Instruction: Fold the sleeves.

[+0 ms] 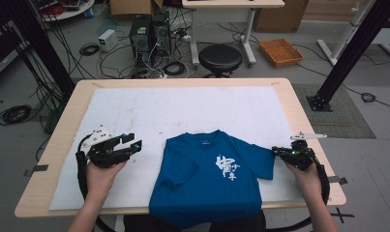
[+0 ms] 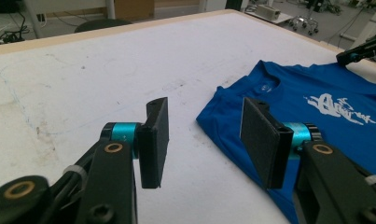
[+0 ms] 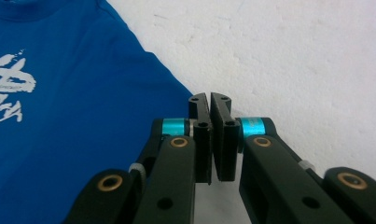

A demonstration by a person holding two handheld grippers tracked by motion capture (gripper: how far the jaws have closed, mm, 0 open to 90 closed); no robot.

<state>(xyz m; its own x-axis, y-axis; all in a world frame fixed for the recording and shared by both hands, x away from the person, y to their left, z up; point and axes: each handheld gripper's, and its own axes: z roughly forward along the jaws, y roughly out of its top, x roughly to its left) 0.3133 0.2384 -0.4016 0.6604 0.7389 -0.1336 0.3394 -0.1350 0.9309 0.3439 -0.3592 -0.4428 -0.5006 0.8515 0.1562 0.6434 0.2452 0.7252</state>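
Stained white mat [image 1: 149, 113], wooden table [image 1: 67, 116], cluttered floor

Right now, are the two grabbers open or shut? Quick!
Left gripper: open, holding nothing, beside the blue T-shirt.
Right gripper: shut at the shirt's sleeve edge; whether it pinches cloth cannot be told.

1. Wooden table [image 1: 62, 126] with rounded corners, covered by a scuffed white sheet [image 1: 149, 108].
2. Grey floor [image 1: 18, 92] strewn with black cables [image 1: 13, 114].
3. Round black stool [image 1: 220, 58] just beyond the table's far edge.
4. Two computer towers [image 1: 150, 33] among cords.
5. Orange tray [image 1: 280, 51] on the floor, right of the stool.
6. Black frame struts [image 1: 350, 54] at both sides.
7. Cardboard boxes [image 1: 130, 7] by the far wall.
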